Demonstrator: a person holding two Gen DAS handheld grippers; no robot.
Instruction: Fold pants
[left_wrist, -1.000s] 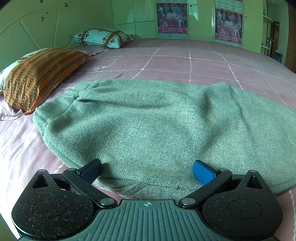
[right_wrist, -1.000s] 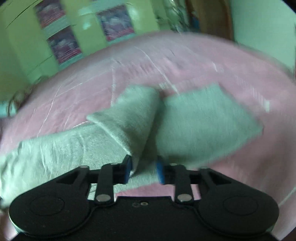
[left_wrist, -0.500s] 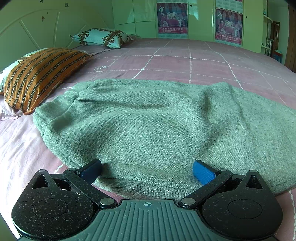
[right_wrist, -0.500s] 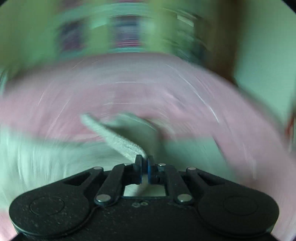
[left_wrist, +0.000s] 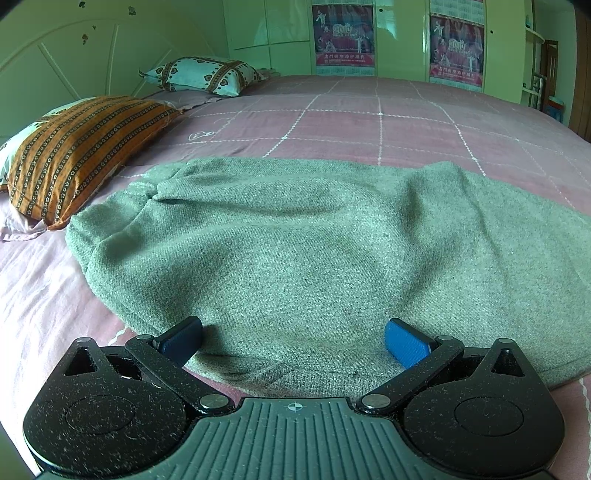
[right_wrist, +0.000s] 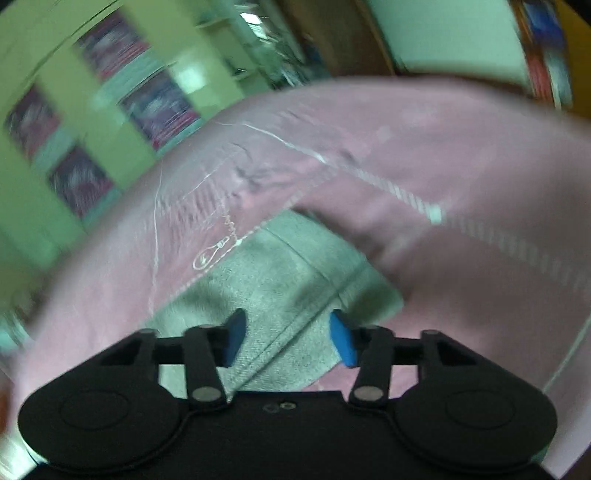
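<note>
2 grippers spread wide, holding nothing: left gripper (left_wrist: 293, 339) low over grey-green woven pants (left_wrist: 314, 251) filling mid-frame on pink checked bedsheet (left_wrist: 369, 118), right gripper (right_wrist: 287, 338) above hem; likely between folds, next needing a fresh edge pinch.

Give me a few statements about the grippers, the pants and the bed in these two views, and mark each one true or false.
1. The left gripper is open, its fingers spread over the near edge of the grey-green pants. True.
2. The right gripper is clamped shut on cloth. False: its jaws stand apart, with the pants lying between and below them.
3. The pants lie on a pink bedsheet with a white grid pattern. True.
4. The orange striped pillow lies on top of the pants. False: it sits beside them, to the left in the left wrist view.
5. The right wrist view is sharp. False: it is blurred.
</note>
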